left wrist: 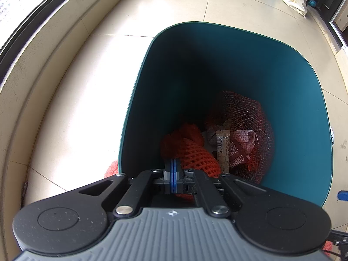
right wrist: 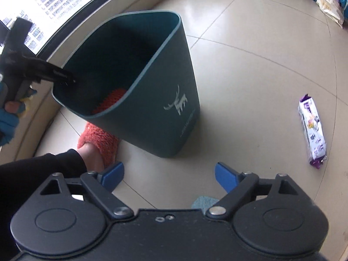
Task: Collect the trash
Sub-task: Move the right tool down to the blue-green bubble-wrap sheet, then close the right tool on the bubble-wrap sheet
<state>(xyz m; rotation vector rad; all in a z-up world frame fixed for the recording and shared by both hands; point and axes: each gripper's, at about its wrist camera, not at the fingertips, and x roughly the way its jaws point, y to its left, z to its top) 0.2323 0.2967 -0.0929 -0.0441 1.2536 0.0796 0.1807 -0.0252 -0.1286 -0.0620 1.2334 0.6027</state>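
Note:
A teal bin (left wrist: 293, 91) stands on the tiled floor. Inside it lie a red mesh net (left wrist: 241, 108), an orange foam net (left wrist: 193, 152), a beige sachet (left wrist: 223, 150) and crumpled wrappers. My left gripper (left wrist: 173, 174) hangs over the bin's near rim, pads pressed together with nothing visible between them. In the right wrist view the left gripper (right wrist: 65, 77) sits at the left corner of the bin (right wrist: 165, 113). My right gripper (right wrist: 169, 176) is open above bare floor in front of the bin. A purple and white wrapper (right wrist: 312, 130) lies on the floor to its right.
A person's foot in an orange fuzzy slipper (right wrist: 97, 139) rests against the bin's base, with a black sleeve (right wrist: 39, 174) beside it. A window ledge (right wrist: 71, 34) runs behind the bin. Bags (right wrist: 328, 6) stand far right. A light blue object (right wrist: 204, 202) lies under my right gripper.

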